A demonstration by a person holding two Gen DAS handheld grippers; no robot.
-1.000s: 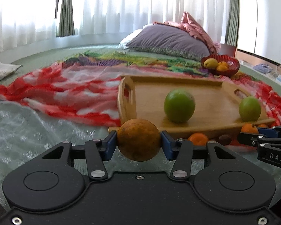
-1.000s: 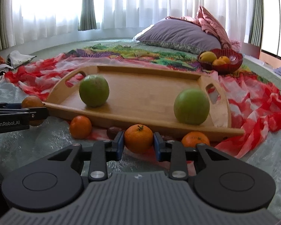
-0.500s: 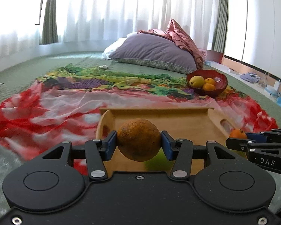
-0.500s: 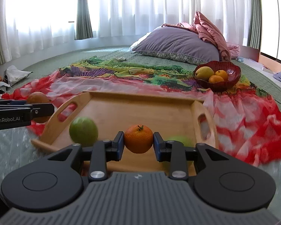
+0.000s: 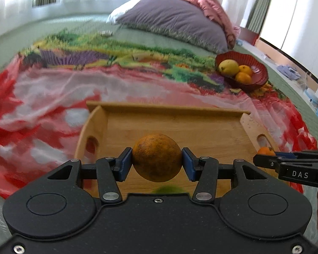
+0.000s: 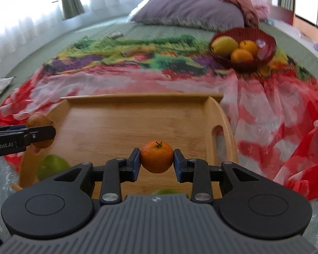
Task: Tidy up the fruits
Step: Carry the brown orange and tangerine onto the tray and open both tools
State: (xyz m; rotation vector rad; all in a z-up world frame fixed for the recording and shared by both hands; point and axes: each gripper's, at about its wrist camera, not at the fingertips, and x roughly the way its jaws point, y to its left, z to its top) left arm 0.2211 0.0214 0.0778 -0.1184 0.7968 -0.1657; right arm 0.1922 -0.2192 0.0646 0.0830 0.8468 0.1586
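Observation:
My left gripper (image 5: 156,162) is shut on a dull brownish orange (image 5: 156,156), held in the air over the wooden tray (image 5: 180,127). My right gripper (image 6: 156,162) is shut on a small bright tangerine (image 6: 156,156), also held above the tray (image 6: 120,124). In the right wrist view the left gripper with its orange (image 6: 39,122) shows at the left edge. The right gripper's tangerine (image 5: 266,150) shows at the right of the left wrist view. A green fruit (image 6: 50,166) lies on the tray's near left; another (image 6: 165,191) is mostly hidden under my right gripper.
A red bowl (image 6: 267,48) holding a yellow fruit (image 6: 224,45) and two oranges (image 6: 242,56) stands beyond the tray at the right. Red and multicoloured cloths (image 6: 286,114) cover the bed. A purple pillow (image 6: 190,10) lies at the back.
Both grippers have risen and moved forward with their fruits, from the bed's front edge to above the tray. The green fruits have slipped low in view; the bowl appears closer.

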